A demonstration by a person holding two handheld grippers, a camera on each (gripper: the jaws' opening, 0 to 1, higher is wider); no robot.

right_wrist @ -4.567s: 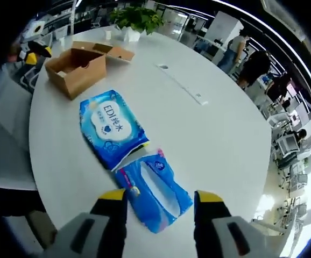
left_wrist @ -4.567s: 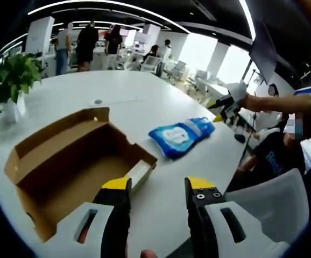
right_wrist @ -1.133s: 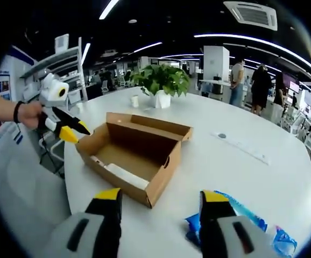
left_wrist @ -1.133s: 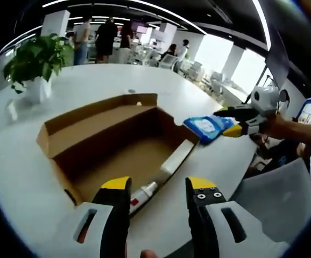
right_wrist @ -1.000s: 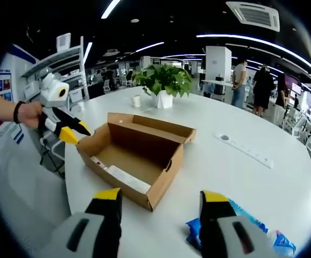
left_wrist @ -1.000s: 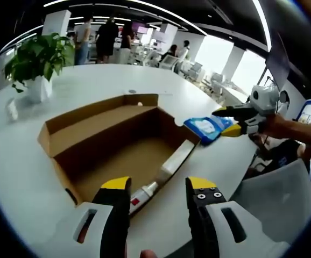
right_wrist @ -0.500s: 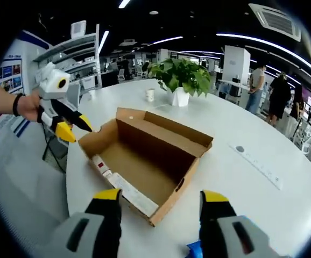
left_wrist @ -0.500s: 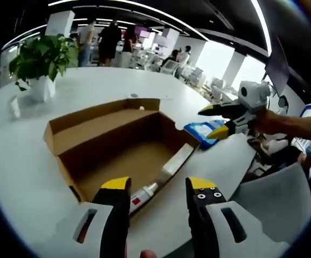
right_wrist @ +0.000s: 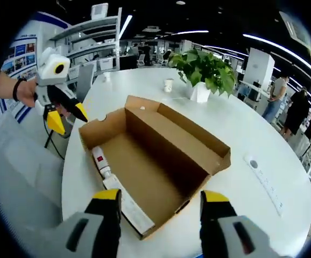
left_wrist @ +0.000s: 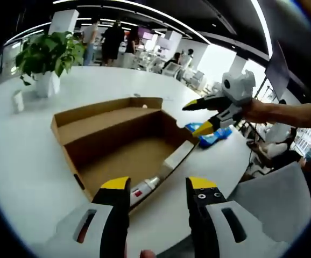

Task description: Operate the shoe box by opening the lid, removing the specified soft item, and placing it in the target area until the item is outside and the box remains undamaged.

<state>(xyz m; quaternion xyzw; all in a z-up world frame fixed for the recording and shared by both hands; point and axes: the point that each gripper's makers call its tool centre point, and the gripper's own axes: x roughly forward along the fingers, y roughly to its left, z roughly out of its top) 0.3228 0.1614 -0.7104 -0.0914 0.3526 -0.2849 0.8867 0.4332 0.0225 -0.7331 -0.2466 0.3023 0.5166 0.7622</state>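
Observation:
The brown shoe box (left_wrist: 118, 148) lies open on the white table, its lid flap (left_wrist: 104, 115) folded back on the far side. Inside it lie a white tube (left_wrist: 143, 188) and a flat white item (left_wrist: 175, 157). My left gripper (left_wrist: 158, 185) is open at the box's near edge, empty. Coming in from the right, my right gripper (left_wrist: 193, 119) hovers open above the box's right end. A blue wipes pack (left_wrist: 210, 135) lies on the table behind it. In the right gripper view the box (right_wrist: 161, 161), the tube (right_wrist: 100, 160) and the left gripper (right_wrist: 69, 122) show beyond my open right gripper (right_wrist: 161, 196).
A potted plant (left_wrist: 47, 54) (right_wrist: 205, 69) and a small white cup (right_wrist: 169, 85) stand on the round white table (left_wrist: 21, 156). A flush socket strip (right_wrist: 263, 177) lies beyond the box. A pale chair (left_wrist: 276, 199) is at the table's edge. People stand far back.
The right gripper has swung from beside the wipes pack toward the box and now looks down into it. The box and its contents have not moved; both grippers stay open.

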